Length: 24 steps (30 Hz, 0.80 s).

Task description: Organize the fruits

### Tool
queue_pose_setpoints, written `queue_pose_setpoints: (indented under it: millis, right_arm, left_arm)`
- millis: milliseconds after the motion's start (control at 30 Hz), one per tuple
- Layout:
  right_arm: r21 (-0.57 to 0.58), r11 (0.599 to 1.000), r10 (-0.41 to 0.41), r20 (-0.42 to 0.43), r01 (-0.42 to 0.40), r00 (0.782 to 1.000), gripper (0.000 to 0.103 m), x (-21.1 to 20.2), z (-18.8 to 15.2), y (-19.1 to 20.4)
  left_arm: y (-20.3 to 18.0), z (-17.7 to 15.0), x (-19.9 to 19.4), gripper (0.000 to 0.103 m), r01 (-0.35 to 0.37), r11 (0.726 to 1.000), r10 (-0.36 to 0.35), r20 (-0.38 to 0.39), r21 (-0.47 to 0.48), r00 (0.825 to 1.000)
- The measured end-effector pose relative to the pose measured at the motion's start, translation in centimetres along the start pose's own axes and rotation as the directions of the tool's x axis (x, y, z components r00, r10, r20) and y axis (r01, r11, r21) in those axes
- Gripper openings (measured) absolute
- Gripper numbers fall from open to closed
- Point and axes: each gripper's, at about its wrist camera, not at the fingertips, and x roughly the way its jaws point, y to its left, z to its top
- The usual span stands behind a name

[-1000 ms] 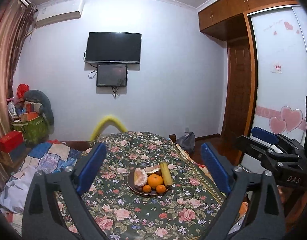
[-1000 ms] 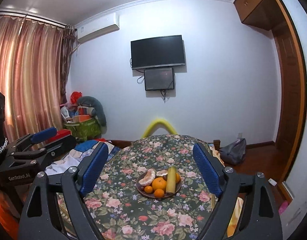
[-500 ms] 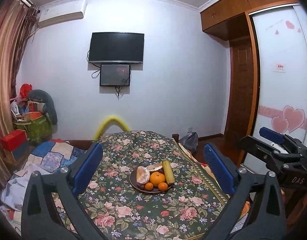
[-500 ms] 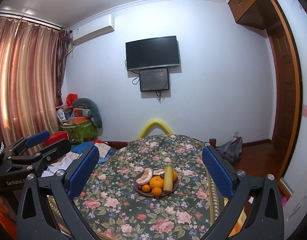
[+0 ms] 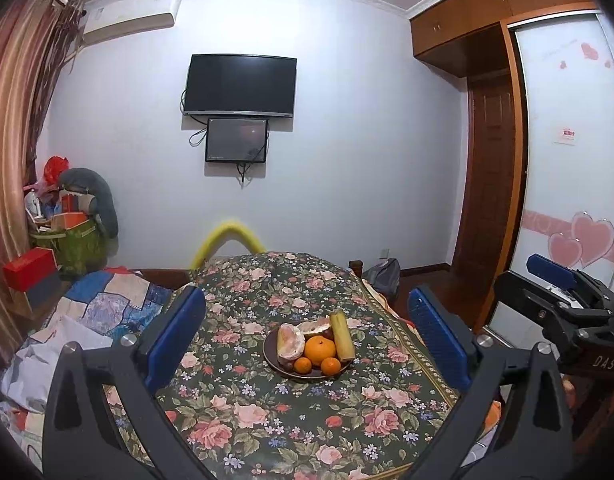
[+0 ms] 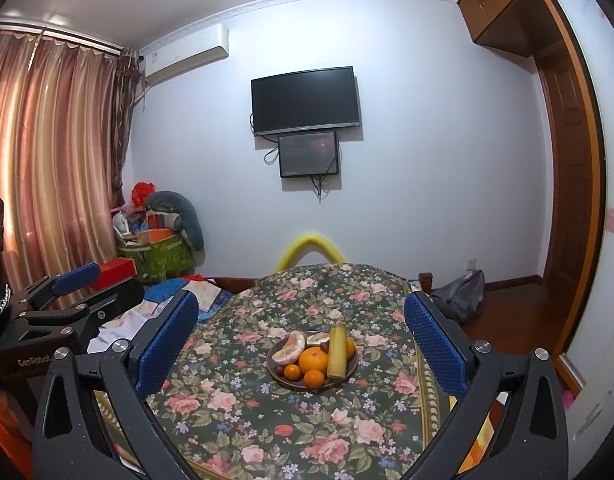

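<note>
A dark brown plate (image 5: 276,361) (image 6: 276,372) sits mid-table on the floral cloth. It holds a large orange (image 5: 319,349) (image 6: 313,360), two small oranges (image 5: 330,366), peeled pomelo pieces (image 5: 288,342) (image 6: 290,352) and a yellow-green sugarcane stick (image 5: 343,336) (image 6: 337,350). My left gripper (image 5: 307,336) is open and empty, above the near table. My right gripper (image 6: 301,340) is open and empty, likewise short of the plate. Each gripper shows at the edge of the other's view.
The floral tablecloth (image 5: 267,412) covers the table. A yellow padded chair back (image 5: 227,234) stands at the far end. A patchwork bed (image 5: 103,304) and piled boxes (image 5: 67,236) lie left. A grey bag (image 6: 461,294) sits on the floor right.
Both views shifted slightly; the plate sits a little further right and higher in the left view. Both grippers stay open and empty.
</note>
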Motion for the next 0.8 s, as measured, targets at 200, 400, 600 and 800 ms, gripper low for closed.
queue_pose_setpoints:
  millis: [200, 400, 600, 800]
  right_arm:
    - [-0.001, 1.000, -0.003, -0.001, 0.003, 1.000, 0.103, 0.11, 0.03, -0.03]
    - [-0.001, 1.000, -0.005, -0.006, 0.005, 1.000, 0.103, 0.10, 0.02, -0.18]
    - [-0.001, 1.000, -0.005, -0.005, 0.005, 1.000, 0.103, 0.09, 0.09, -0.20]
    - [-0.001, 1.000, -0.006, -0.005, 0.006, 1.000, 0.103, 0.08, 0.12, -0.21]
  left_arm:
    - [0.13, 0.06, 0.14, 0.103, 0.004, 1.000, -0.004, -0.005, -0.002, 1.000]
    - [0.17, 0.04, 0.21, 0.103, 0.008, 1.000, -0.008, -0.010, 0.000, 1.000]
    - [0.31, 0.06, 0.29, 0.103, 0.014, 1.000, -0.014, -0.014, 0.002, 1.000]
    - [0.42, 0.14, 0.29, 0.103, 0.019, 1.000, -0.019, -0.015, -0.004, 1.000]
